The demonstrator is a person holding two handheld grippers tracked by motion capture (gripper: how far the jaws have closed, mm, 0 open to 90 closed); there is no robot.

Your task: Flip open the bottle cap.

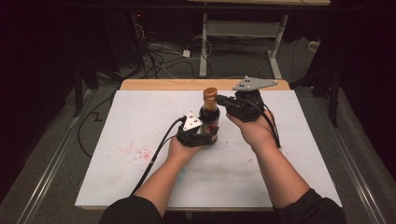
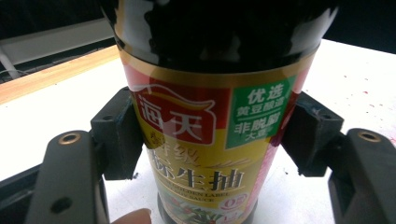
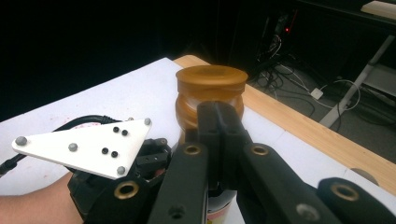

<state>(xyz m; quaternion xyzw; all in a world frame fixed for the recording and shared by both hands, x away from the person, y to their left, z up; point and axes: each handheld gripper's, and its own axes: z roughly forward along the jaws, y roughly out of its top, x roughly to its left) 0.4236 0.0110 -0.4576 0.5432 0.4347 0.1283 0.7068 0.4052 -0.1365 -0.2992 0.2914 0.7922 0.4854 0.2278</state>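
A dark soy sauce bottle point(image 1: 210, 120) with a red and gold label point(image 2: 187, 126) stands upright mid-board. Its amber cap point(image 1: 210, 94) is on top. My left gripper point(image 1: 204, 136) is shut on the bottle's lower body, its black pads point(image 2: 116, 135) pressing the label from both sides. My right gripper point(image 1: 221, 100) comes in from the right at cap height. In the right gripper view its jaws point(image 3: 219, 116) are shut together with nothing between them, and their tips lie right against the cap point(image 3: 211, 81); I cannot tell whether they touch it.
The white board point(image 1: 140, 121) lies on a wooden table point(image 1: 159, 84); red specks point(image 1: 135, 150) mark its left part. The left gripper's cable point(image 1: 159, 149) trails toward the front edge. Beyond the table are floor cables point(image 1: 154, 56) and a desk frame point(image 1: 243, 29).
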